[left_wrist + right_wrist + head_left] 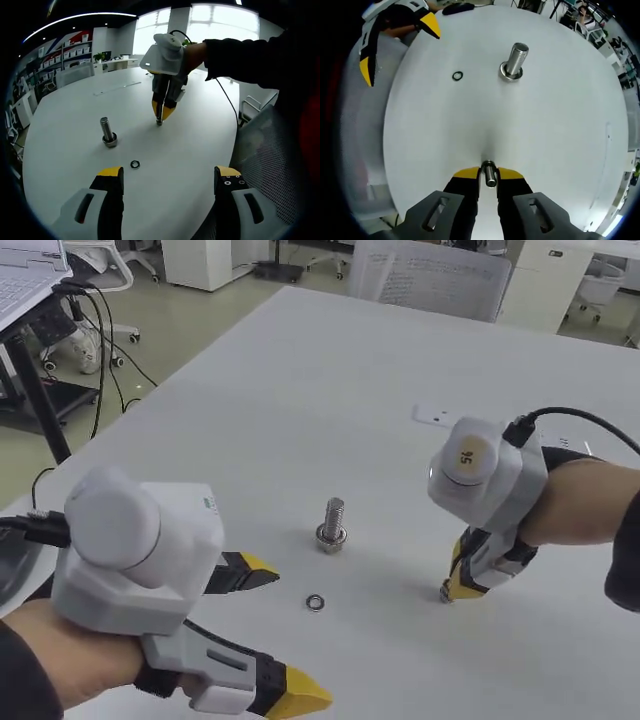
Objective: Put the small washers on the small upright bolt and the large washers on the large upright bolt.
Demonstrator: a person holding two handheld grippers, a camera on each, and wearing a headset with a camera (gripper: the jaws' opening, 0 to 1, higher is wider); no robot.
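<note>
A round yellow sticker (467, 455) on top of the right tool (458, 588) was marked "56"; no other writing could be read. The right tool's jaws were pressed together on the small bolt (490, 176), a short silver threaded stud held in line with the jaws between their yellow tips. In the left gripper view those tips (159, 114) were seen lowered to the surface of the white bench (400, 360).

The left tool (280, 632) was held with its jaws spread wide and nothing between them, its grey fingers ending in yellow tips just above the bench.

In the head view, a single small washer (315, 602), a thin dark ring, lay flat on the bench at about 2 o'clock from the left tool. The large bolt (332, 525) stood upright at about 12 o'clock from that washer and 10 o'clock from the right tool. It was bright silver, threaded over its upper part, with a wider collar at its foot. Whether that collar was the bolt's head or a washer could not be told.
</note>
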